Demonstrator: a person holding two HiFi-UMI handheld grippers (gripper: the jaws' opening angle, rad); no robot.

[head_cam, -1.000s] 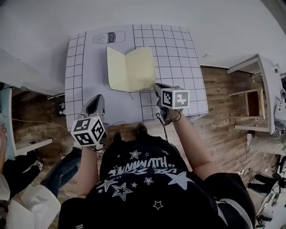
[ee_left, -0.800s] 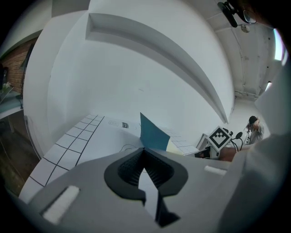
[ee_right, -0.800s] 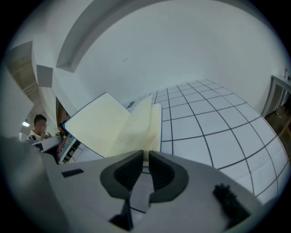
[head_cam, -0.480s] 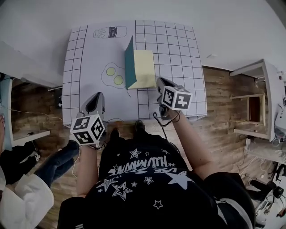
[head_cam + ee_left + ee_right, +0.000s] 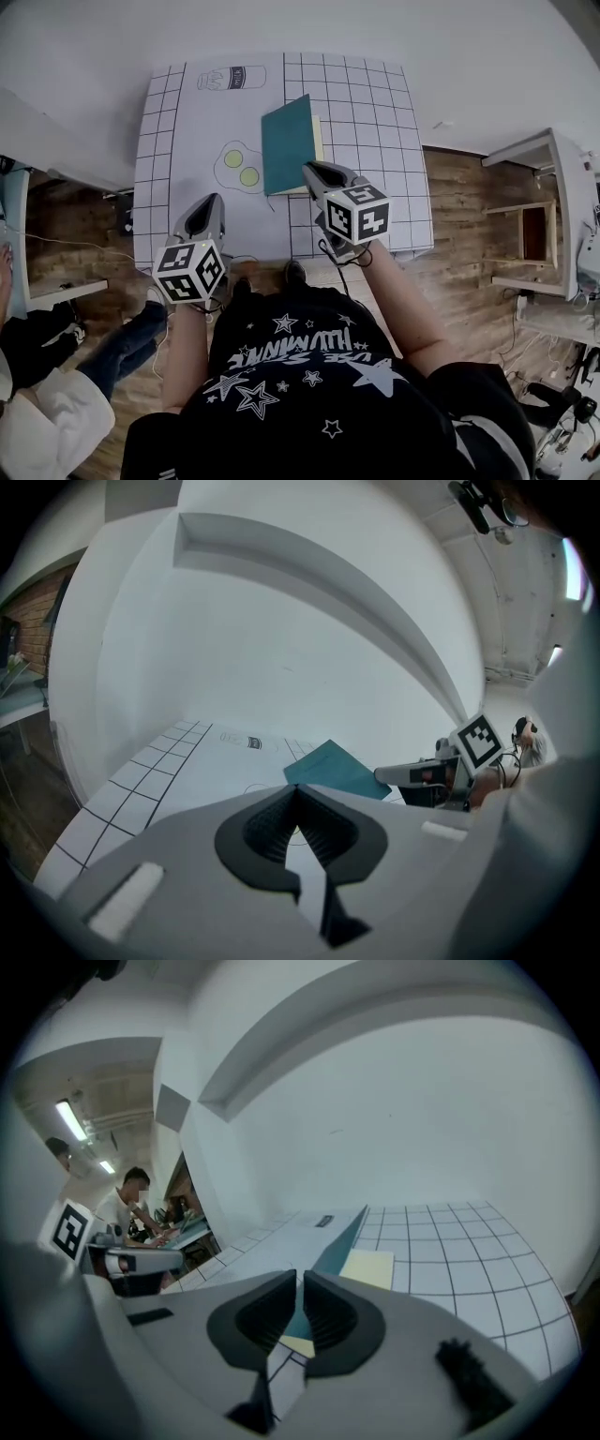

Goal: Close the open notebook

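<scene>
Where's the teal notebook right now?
Head view: the notebook lies on the mat, right of the fried-egg drawing, the right gripper at its near right corner.

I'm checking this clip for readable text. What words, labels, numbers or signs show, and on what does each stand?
Bottle drawing on the grid mat: label print, too small to read.
Shirt: white lettering among stars, upside down, not readable with certainty.
Left marker cube, right marker cube: square codes, no letters.
Teal notebook: no text on its cover.
</scene>
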